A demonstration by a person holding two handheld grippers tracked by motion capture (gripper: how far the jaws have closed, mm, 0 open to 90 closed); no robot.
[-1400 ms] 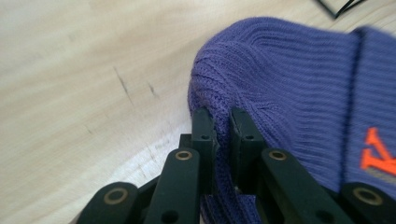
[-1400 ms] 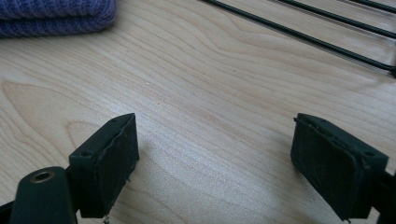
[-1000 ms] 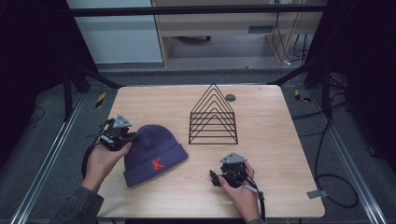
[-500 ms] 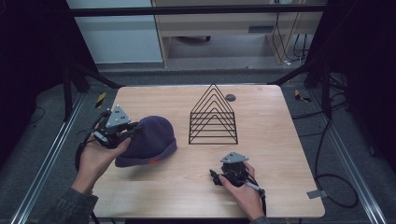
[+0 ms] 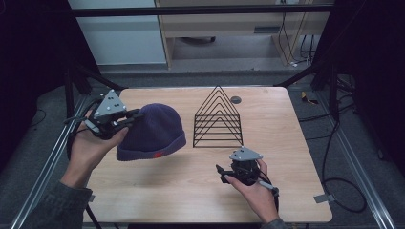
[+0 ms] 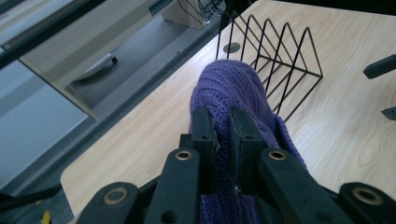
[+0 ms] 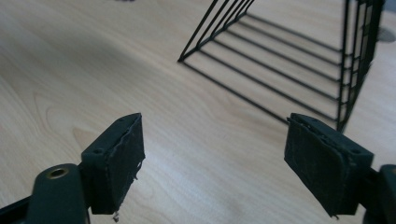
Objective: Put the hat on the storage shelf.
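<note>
Two claws in play, so going view by view with the black wire rack (image 5: 218, 119) as my landmark. High view first: the left claw (image 5: 135, 116) sits out to the left of the rack, clamped on the edge of a purple knit beanie (image 5: 154, 131), and the beanie hangs off it just left of the rack, lifted clear of the wooden counter (image 5: 296, 143) as far as I can tell, with a small red mark showing on its brim. The right claw (image 5: 220, 174) is in front of the rack, on the person's side, held low over the counter in the right hand (image 5: 250, 191) with nothing in it. There's also a small dark round thing (image 5: 235, 99) in the counter just behind the rack's right end. Left gripper view: the two black jaws are pinched nearly together with purple knit squeezed between them, and the rest of the beanie (image 6: 233, 88) bulges out past the tips, with the rack (image 6: 275, 51) beyond it and a bit to the right. Right gripper view: the jaws stand wide apart and have just been opening a touch more, bare wood grain between them, and the rack (image 7: 299, 51) sits ahead toward the upper right, well clear of both pads.
</note>
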